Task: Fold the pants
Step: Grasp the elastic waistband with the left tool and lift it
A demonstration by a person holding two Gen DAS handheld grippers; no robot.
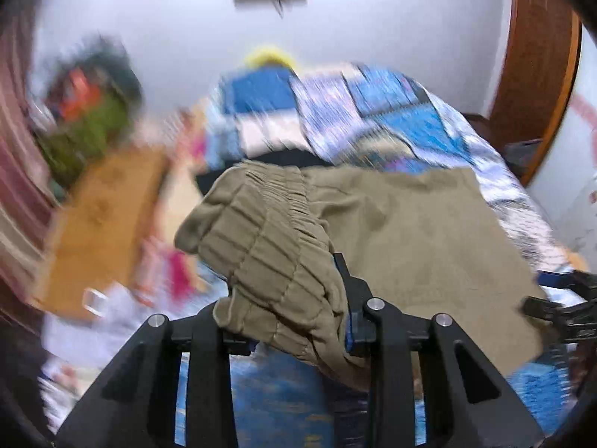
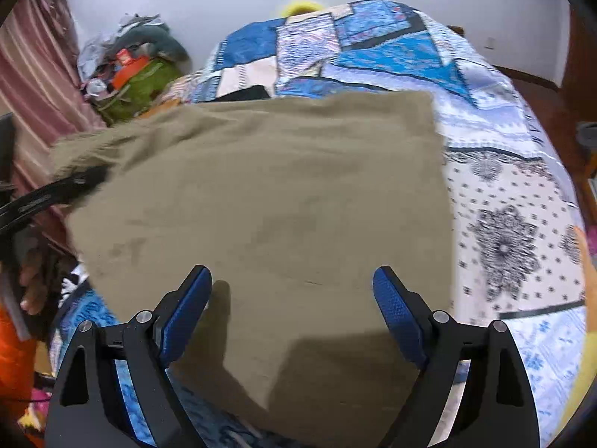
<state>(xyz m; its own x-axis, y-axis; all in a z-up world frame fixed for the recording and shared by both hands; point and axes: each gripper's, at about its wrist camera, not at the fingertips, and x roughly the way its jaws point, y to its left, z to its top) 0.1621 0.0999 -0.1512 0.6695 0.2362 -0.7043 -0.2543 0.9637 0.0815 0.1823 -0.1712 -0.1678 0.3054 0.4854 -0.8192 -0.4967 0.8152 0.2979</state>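
The khaki pants (image 2: 261, 201) lie spread on the blue patchwork bedspread (image 2: 503, 171), their near edge running between the blue pads (image 2: 395, 310) of the right gripper (image 2: 291, 280), whose fingers stand wide apart above the cloth, holding nothing. The left gripper (image 1: 298, 298) is clamped on the gathered elastic waistband (image 1: 261, 231), which bunches up over its fingers, lifted off the bed. From the right wrist view, the left gripper reaches in from the left edge, low and nearly level
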